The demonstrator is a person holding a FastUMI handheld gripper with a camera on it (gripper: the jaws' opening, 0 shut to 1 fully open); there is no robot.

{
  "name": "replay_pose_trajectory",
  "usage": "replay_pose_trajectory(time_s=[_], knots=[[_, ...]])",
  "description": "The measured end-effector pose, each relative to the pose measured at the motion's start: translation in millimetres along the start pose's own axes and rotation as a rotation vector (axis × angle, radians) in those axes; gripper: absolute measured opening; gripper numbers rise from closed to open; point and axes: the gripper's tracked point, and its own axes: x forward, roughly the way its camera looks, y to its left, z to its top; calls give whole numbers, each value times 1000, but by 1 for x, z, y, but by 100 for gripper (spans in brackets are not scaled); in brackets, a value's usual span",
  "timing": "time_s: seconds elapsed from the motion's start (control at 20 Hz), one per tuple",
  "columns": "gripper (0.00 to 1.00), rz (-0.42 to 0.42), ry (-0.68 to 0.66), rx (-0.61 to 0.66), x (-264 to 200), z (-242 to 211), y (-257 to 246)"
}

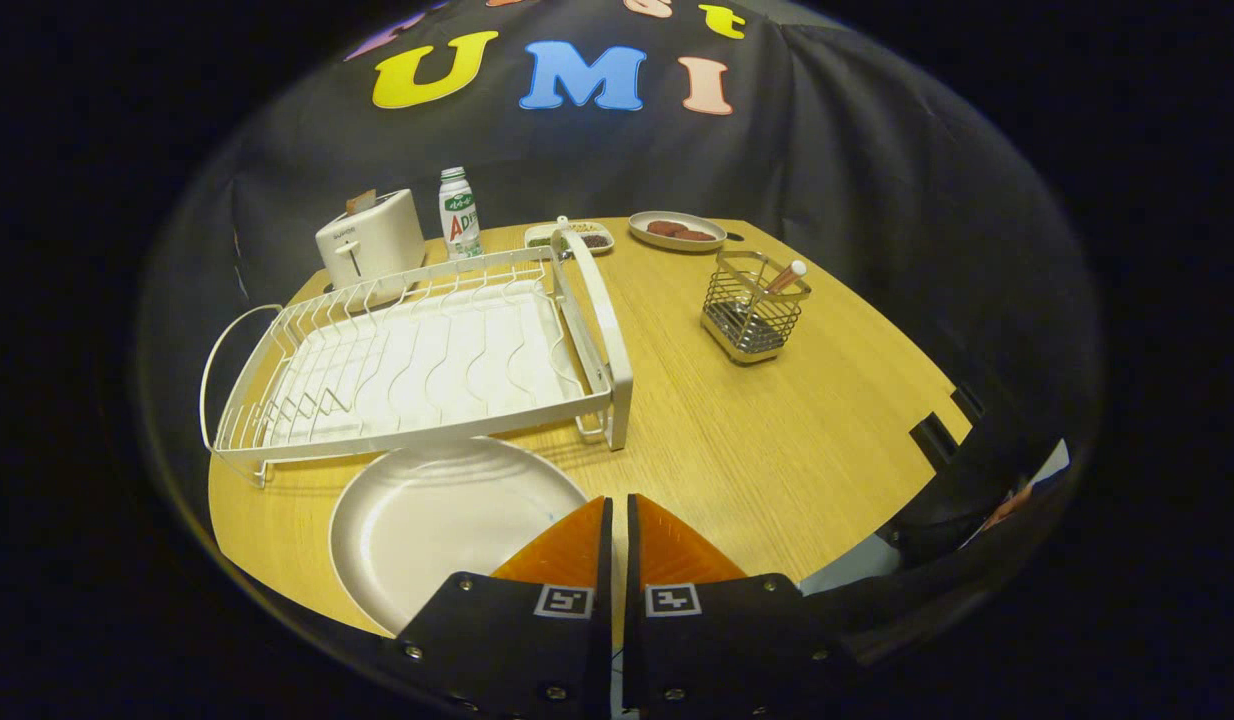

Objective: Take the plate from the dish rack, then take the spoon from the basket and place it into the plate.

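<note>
plate [427, 530] before rack [417, 360] — tabletop

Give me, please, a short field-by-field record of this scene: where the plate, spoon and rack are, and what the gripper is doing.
plate: white plate flat on the wooden table, in front of the dish rack, partly behind one finger
dish rack: white, holding no dishes
spoon: handle leaning out of the wire basket, beyond the fingers
gripper: gripper fingers nearly together, holding nothing, tips at the plate's edge
background: toaster, bottle, small dish of food
task stage: plate out of rack; spoon not yet taken
</note>
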Motion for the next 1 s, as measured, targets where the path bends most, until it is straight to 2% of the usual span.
replay_pose_trajectory(time_s=[0.55,0.65,0.75,0.8,1.0], knots=[[5,-140,-144,67,9,91,-79],[27,-168,-154,62,16,103,-94],[32,-181,-163,60,24,115,-104],[39,-191,-164,61,29,120,-110],[39,-192,-160,75,52,136,-124]])
